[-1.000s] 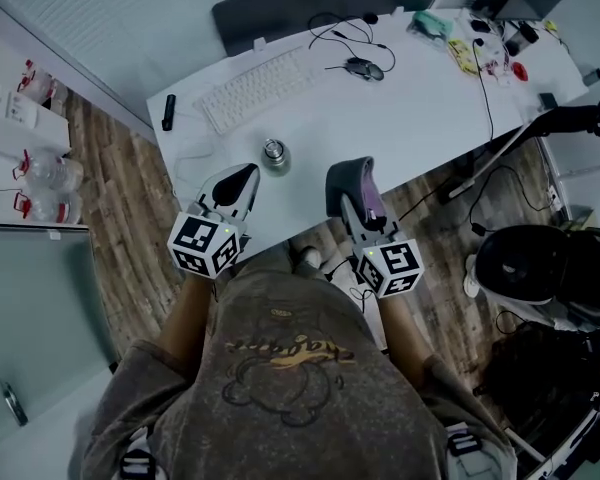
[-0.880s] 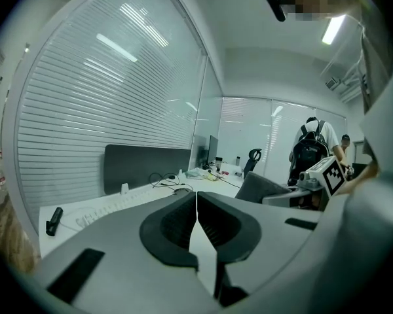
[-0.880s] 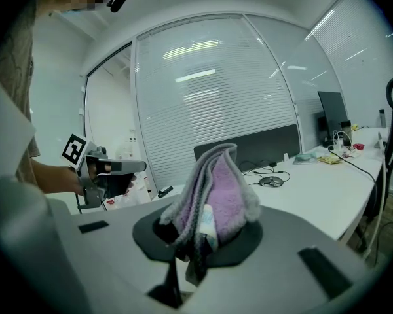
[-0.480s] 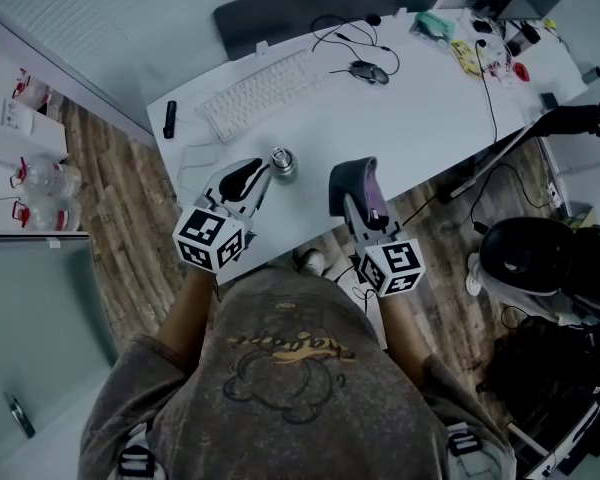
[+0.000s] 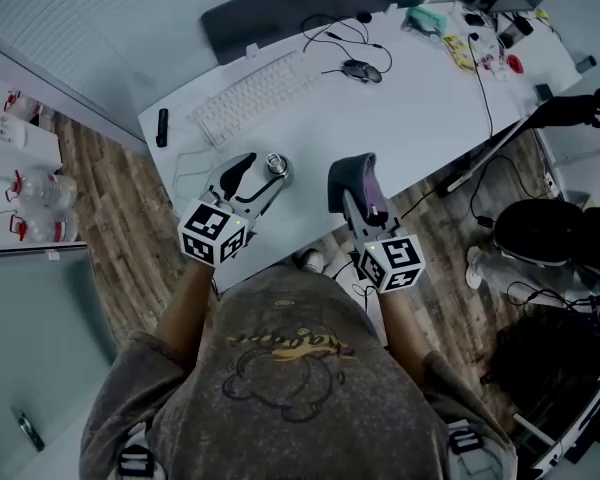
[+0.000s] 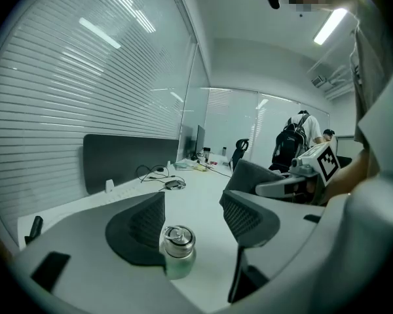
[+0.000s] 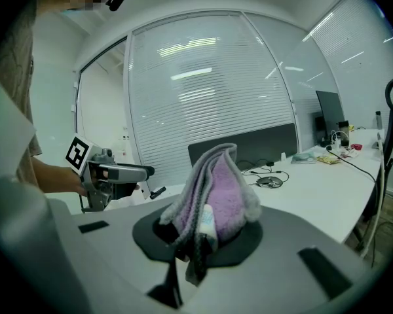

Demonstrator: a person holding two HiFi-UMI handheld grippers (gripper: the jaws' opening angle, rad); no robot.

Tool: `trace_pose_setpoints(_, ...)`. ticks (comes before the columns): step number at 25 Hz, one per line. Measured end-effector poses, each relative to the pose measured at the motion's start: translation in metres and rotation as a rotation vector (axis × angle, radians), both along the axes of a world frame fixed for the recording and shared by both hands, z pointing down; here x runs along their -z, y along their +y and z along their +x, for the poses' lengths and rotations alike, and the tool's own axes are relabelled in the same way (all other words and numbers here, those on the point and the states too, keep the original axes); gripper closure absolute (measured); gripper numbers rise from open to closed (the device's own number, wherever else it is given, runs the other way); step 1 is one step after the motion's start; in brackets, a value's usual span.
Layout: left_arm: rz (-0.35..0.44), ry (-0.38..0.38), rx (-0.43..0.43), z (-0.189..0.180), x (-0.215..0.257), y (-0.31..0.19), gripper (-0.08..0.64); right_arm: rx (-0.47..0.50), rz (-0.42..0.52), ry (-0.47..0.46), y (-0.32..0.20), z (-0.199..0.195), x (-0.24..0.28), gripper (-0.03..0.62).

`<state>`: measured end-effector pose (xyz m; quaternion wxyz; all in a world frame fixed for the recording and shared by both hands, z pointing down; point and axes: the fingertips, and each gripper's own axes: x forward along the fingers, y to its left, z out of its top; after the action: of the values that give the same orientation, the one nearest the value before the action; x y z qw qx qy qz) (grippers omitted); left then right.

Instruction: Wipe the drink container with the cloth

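Observation:
A small metal drink container (image 5: 277,165) with a ring lid stands near the white desk's front edge (image 5: 310,223). My left gripper (image 5: 259,176) reaches it; its jaws have just been opening and now stand wide. In the left gripper view the container (image 6: 178,250) sits between the jaws, close to the left pad (image 6: 141,231), and is not pressed. My right gripper (image 5: 352,183) is shut on a folded purple and grey cloth (image 5: 358,176), held above the desk edge to the right of the container. The cloth (image 7: 217,191) stands up from the shut jaws.
Farther back on the desk lie a white keyboard (image 5: 255,90), a mouse (image 5: 362,70) with cables, and a black marker (image 5: 161,126). A dark divider panel (image 5: 320,3) runs along the desk's far edge. Clutter (image 5: 480,38) fills the far right end. A black chair (image 5: 540,238) stands at right.
My left gripper has moved forward and right to the container, and its jaws have gone from shut to wide open around it. The right gripper with the cloth has barely shifted.

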<state>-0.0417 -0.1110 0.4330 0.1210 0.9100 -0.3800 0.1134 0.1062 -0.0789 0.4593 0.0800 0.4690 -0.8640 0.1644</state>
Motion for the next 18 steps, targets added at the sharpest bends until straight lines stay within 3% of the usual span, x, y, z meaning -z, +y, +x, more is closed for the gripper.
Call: trace_pose_setpoints(18,-0.118,-0.092,-0.055,0.004,-0.076,-0.031,0.272,-0.021,-0.036,0.017,-0.022,-0.002,-0.01,0.538)
